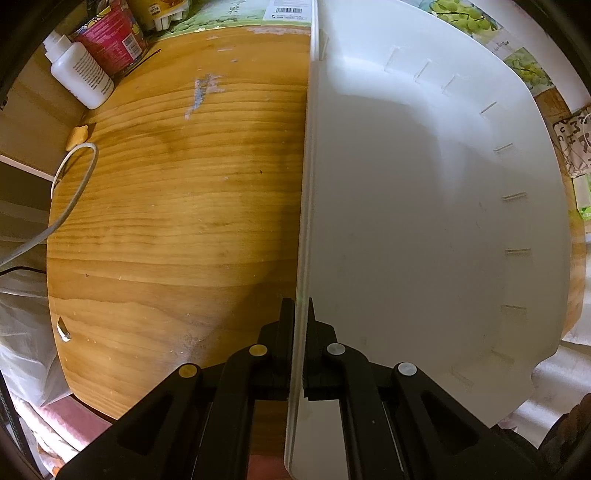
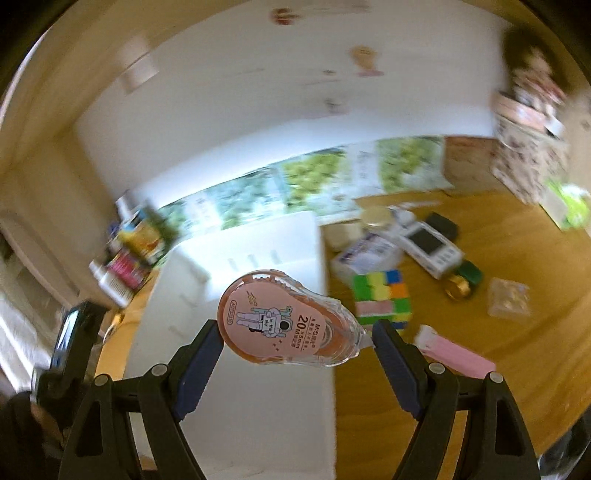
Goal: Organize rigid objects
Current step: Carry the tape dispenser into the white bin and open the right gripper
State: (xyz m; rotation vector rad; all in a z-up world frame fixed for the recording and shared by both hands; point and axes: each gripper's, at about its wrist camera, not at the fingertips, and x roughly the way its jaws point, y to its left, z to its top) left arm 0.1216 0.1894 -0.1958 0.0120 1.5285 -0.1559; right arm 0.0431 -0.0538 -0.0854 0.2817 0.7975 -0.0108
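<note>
My left gripper [image 1: 300, 314] points straight down and is shut on the left rim of a white plastic bin [image 1: 424, 206], which rests on the wooden table [image 1: 177, 206]. The bin's inside looks empty. In the right wrist view, my right gripper [image 2: 295, 332] is shut on a pink correction tape dispenser [image 2: 284, 321] with an astronaut picture, held lengthwise between the two blue pads. It hangs above the white bin [image 2: 236, 288]. The other gripper's black body shows at the lower left of that view.
On the table right of the bin lie a colourful cube [image 2: 382, 299], a white device with a screen [image 2: 428, 247], a pink case [image 2: 458, 354], a clear packet [image 2: 508, 297] and a gold-lidded jar [image 2: 376, 218]. A white bottle [image 1: 83, 72] and a red can [image 1: 110, 33] stand at the far left.
</note>
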